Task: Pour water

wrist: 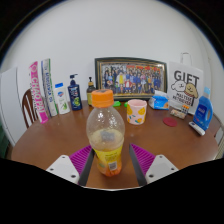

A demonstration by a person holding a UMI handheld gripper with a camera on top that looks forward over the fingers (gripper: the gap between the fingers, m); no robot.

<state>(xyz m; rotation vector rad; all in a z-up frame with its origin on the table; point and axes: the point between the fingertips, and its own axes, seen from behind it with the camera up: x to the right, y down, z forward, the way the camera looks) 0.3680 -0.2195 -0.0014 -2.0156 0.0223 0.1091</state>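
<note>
A clear plastic bottle (106,135) with an orange cap and a yellow-orange label stands upright on the wooden table (55,135). It is between the two fingers of my gripper (111,162). The pink pads (80,158) flank the bottle's lower part, and a narrow gap shows at each side, so the gripper is open. A small yellow patterned cup (137,111) stands on the table beyond the bottle, a little to its right.
Along the back wall stand a framed group photo (130,77), a white gift bag (186,88), a dark blue pump bottle (75,94), white tubes (48,88) and a blue bottle (203,110). Small items lie near the cup.
</note>
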